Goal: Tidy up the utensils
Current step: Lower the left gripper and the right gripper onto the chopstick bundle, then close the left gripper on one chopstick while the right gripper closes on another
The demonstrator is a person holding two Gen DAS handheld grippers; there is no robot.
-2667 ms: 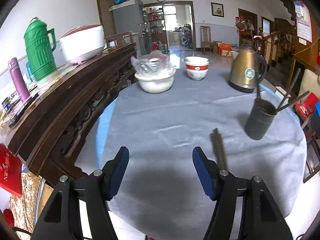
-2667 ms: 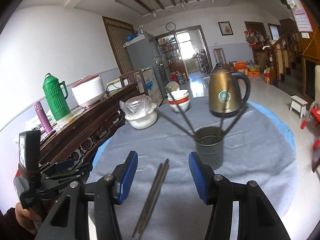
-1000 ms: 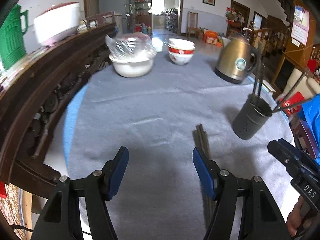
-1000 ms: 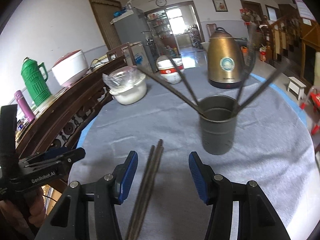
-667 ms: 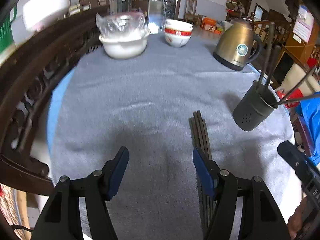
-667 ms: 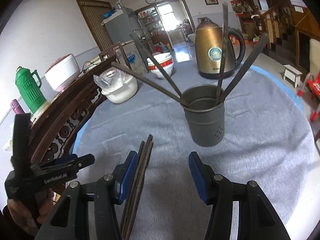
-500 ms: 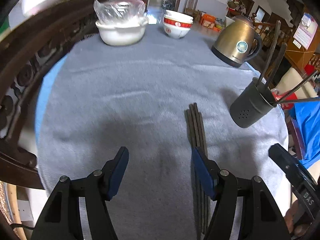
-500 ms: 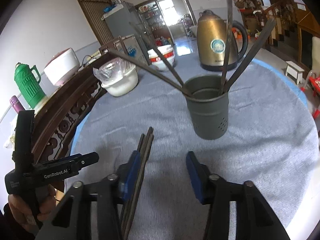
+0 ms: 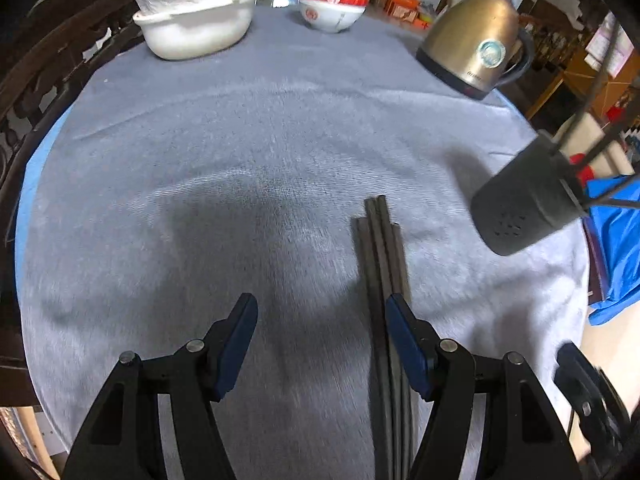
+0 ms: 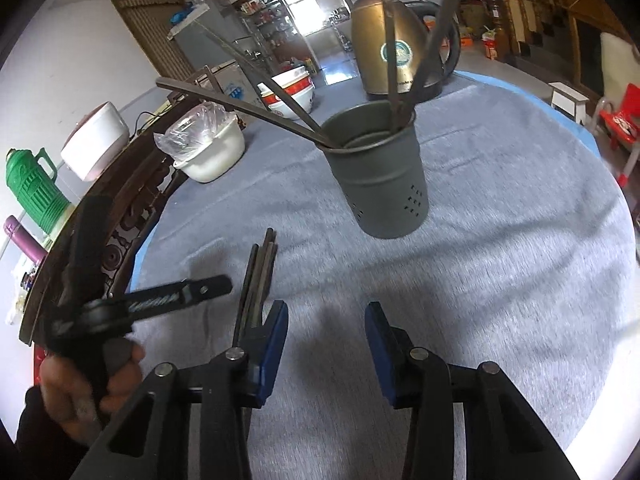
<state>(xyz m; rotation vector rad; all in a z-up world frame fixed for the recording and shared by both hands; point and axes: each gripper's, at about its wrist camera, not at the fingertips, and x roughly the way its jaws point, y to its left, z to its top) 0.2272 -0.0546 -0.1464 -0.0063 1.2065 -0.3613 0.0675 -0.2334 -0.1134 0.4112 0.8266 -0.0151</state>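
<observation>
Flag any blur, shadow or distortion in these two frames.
Left wrist view: holder smeared by motion at the right edge, a broad shadow on the cloth. Right wrist view: fisheye bends the table rim, left gripper blurred, chopsticks fairly sharp.

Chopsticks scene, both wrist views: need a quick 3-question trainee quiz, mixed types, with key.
1. True or false: the loose chopsticks lie flat on the grey cloth, outside the holder.
2. Which item stands beyond the holder in the right wrist view? A) gold kettle B) green thermos C) plastic-covered bowl
3. Fill in: the jaws of the left gripper and the right gripper are both ____.

Key: 1 true; 2 A; 3 open, nothing between them.
</observation>
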